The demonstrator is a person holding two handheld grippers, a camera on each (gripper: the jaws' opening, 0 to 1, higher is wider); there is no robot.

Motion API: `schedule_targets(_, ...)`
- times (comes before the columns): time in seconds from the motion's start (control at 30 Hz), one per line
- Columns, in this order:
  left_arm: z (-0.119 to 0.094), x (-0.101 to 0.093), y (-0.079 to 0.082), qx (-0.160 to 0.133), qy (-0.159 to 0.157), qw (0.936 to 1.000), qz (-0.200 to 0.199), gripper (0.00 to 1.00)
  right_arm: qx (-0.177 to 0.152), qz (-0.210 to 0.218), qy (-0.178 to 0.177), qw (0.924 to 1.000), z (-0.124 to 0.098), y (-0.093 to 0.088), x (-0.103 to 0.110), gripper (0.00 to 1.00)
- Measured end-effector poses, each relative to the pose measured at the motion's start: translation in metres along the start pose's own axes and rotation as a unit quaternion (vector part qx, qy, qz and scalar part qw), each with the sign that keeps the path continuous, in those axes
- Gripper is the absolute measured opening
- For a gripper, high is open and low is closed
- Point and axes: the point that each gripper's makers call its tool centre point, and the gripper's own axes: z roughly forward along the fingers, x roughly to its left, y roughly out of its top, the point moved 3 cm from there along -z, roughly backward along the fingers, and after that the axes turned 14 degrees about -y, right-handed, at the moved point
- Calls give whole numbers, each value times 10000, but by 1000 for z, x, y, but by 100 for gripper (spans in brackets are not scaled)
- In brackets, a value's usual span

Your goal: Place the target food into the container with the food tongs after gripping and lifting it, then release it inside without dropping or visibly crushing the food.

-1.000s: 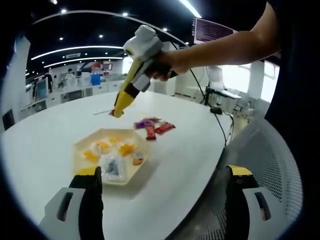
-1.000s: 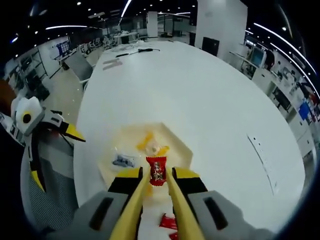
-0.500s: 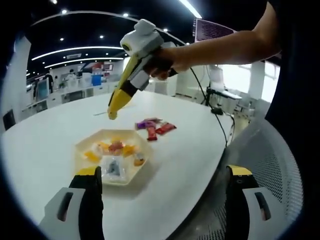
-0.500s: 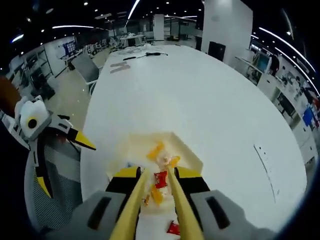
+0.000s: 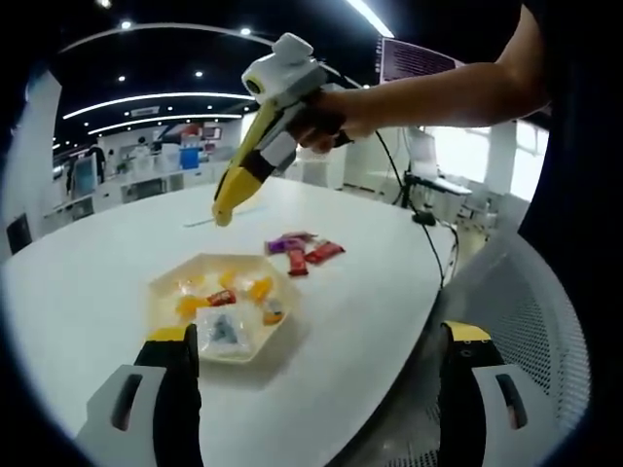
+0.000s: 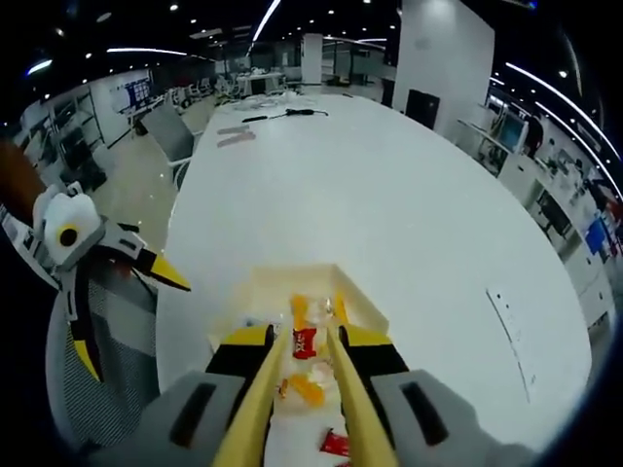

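Now the white table (image 5: 88,263) carries a pale hexagonal tray (image 5: 161,292) near its edge. Inside lie orange sweets (image 5: 190,305), a clear packet (image 5: 220,329) and the red candy (image 5: 221,298), flat on the tray floor. Just beyond the tray sits a small heap of spare wrappers (image 5: 304,251).

Above them hangs the right gripper (image 5: 224,209), held in a hand (image 5: 326,117), its yellow tongs well clear of the tray. In the right gripper view the two blades run close together with a narrow gap, and the red candy (image 6: 304,341) shows through that gap on the tray floor; so the tongs look let go and empty. The left gripper (image 5: 316,341) waits low at the table edge, jaws spread wide apart.

Little can spoil this now. A careless sweep of the tongs back down could knock the tray or flick sweets out.
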Motion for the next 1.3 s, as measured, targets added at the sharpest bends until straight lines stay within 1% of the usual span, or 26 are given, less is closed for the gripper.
schedule_targets(0.1,0,-1,1,-10,-35,10000,28,99,-35,-27,-19,10000,-4,-2,-1,26)
schedule_targets(0.27,-1,1,1,-24,44,10000,17,99,-53,-56,-82,9999,-9,-8,-7,26)
schedule_targets(0.4,1,-1,-1,29,-28,10000,23,99,-109,-7,-143,9998,-17,-7,-12,27)
schedule_targets(0.5,1,-2,0,10,-43,10000,27,99,-153,25,-215,9996,-23,-7,-16,27)
schedule_targets(0.8,0,-1,0,27,-19,10000,61,99,-113,52,-391,9992,-37,-19,-29,27)
schedule_targets(1.03,0,0,0,1,-17,10000,23,99,-138,12,-440,9989,-46,-25,-36,27)
schedule_targets(1.2,-1,0,1,-12,20,10000,55,99,-181,-4,-577,9982,-53,-29,-44,27)
schedule_targets(1.3,0,-1,0,0,-28,10000,78,99,-212,8,-621,9978,-56,-29,-48,27)
